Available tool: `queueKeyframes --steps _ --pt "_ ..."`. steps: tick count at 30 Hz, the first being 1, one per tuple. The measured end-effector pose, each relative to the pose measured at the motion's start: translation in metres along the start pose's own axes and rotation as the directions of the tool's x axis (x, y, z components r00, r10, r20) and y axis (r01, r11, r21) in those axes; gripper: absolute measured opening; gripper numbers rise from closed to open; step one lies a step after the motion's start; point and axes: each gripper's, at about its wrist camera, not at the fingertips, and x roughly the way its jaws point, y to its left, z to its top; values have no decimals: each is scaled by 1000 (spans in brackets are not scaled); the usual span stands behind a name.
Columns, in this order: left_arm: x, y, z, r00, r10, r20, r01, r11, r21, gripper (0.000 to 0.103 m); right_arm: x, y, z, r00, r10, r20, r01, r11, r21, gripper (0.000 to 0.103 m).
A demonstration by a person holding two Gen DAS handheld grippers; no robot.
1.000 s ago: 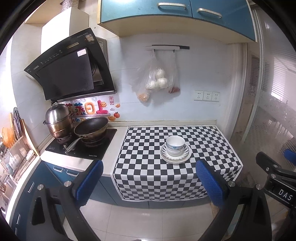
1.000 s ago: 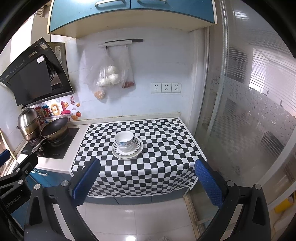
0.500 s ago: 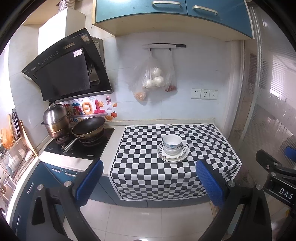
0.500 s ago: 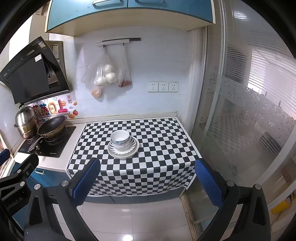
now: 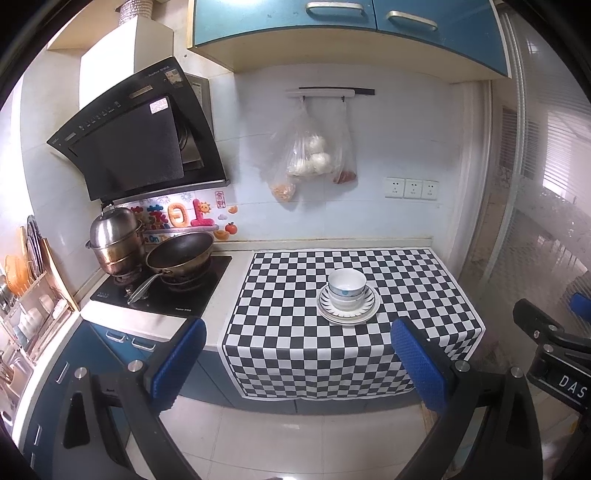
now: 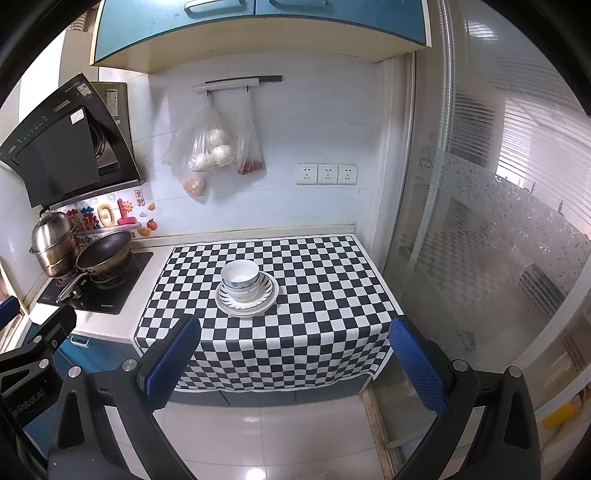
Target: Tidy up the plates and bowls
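Observation:
White bowls (image 5: pixel 347 286) are stacked on white striped plates (image 5: pixel 365 314) in the middle of a black-and-white checkered cloth (image 5: pixel 291 325) on the counter; the stack also shows in the right wrist view, bowls (image 6: pixel 241 277) on plates (image 6: pixel 266 301). My left gripper (image 5: pixel 297 360) is open and empty, held well back from the counter over the floor. My right gripper (image 6: pixel 293 356) is open and empty too, equally far back.
A stove (image 5: pixel 162 291) with a black wok (image 5: pixel 181 253) and a steel steamer pot (image 5: pixel 114 240) stands left of the cloth. A dish rack (image 5: pixel 26 299) is at far left. Bags (image 5: pixel 314 155) hang on the wall. A glass partition (image 6: pixel 498 240) stands right. Blue cabinets (image 5: pixel 332 22) hang overhead.
Both grippers have pulled slightly back and away from the counter; the stack looks a bit smaller and farther. Bowls and plates have not moved.

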Motion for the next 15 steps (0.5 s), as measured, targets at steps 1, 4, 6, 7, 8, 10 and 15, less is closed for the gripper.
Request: queueKeyframes --steps 1,4,6,7,8,10,15 --pt "0 0 0 1000 0 -1 0 1000 0 102 0 0 0 1000 0 0 0 1000 -1 103" --pt "1 1 0 1000 0 -1 0 1000 -1 102 0 1 1 1000 2 1 -2 1000 -1 103" --pt "1 1 1 1000 0 -2 0 1000 -1 102 1 1 1 1000 2 1 -2 1000 -4 103" --pt "1 2 1 1000 0 -2 0 1000 -1 102 1 3 2 1000 2 1 -2 1000 -6 103" --pt "1 2 1 1000 1 -1 -1 1000 0 102 0 3 1 1000 2 1 -2 1000 -5 103" --pt "1 2 1 1000 2 -1 -2 1000 0 102 1 4 1 1000 1 0 -1 1000 -5 103" --pt "2 3 0 1000 2 1 -2 1000 -2 102 1 4 1 1000 2 -1 -2 1000 -4 103"
